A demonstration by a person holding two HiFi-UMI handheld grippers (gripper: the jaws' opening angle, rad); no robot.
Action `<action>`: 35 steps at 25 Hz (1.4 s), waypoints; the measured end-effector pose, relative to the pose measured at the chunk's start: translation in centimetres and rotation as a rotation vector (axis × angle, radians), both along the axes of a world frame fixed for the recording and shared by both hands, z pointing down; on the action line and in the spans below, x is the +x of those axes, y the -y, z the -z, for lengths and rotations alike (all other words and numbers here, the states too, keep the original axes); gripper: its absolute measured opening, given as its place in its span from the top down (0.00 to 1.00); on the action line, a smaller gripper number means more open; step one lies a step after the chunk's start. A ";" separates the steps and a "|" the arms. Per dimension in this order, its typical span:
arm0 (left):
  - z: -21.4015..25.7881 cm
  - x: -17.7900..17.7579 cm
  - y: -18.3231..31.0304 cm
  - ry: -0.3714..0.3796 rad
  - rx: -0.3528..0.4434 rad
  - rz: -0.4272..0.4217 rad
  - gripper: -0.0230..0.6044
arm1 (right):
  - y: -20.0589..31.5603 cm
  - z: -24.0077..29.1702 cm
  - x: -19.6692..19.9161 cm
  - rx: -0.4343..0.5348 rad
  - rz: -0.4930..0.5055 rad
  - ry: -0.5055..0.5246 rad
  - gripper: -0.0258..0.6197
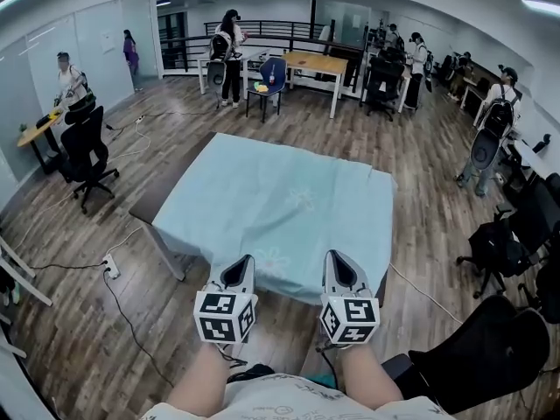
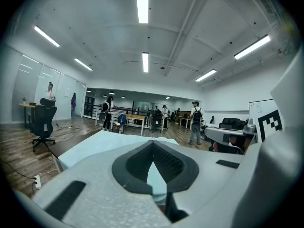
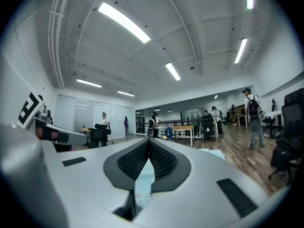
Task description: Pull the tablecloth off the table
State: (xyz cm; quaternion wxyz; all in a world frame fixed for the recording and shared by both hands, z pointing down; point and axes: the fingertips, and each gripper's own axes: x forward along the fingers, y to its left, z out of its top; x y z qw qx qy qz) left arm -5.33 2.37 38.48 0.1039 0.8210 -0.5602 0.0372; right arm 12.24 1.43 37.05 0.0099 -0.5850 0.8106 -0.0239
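The tablecloth (image 1: 271,204), pale blue with a faint flower print, lies spread over the table (image 1: 166,195) straight ahead of me. Its near hem hangs over the table's near side, and a dark strip of bare tabletop shows along the left. That hem is what I have hold of. My left gripper (image 1: 238,274) is clenched on a fold of it, with a sliver of blue cloth pinched between the ribbed pads. My right gripper (image 1: 339,269) is clamped on the same hem just beside it, with a flowered strip caught in its jaws. Both grippers point away from me at the cloth, side by side, and neither is nearer than the other. The whole sheet stretches away from the two grips, so I judge the pull has to come straight back toward my body, both hands together, to drag the far edge across the top without skewing it.
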 end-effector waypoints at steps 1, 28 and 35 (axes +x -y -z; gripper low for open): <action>0.1 -0.6 1.2 0.004 0.002 0.001 0.95 | 1.2 0.0 -0.5 -0.003 -0.003 0.003 0.94; -6.1 -12.0 22.4 -0.040 -0.132 0.012 0.95 | 21.1 -4.8 -5.8 -0.115 -0.128 -0.026 0.94; -9.1 -11.9 28.0 -0.027 -0.201 0.045 0.94 | 27.0 -7.2 -3.5 -0.180 -0.137 -0.038 0.94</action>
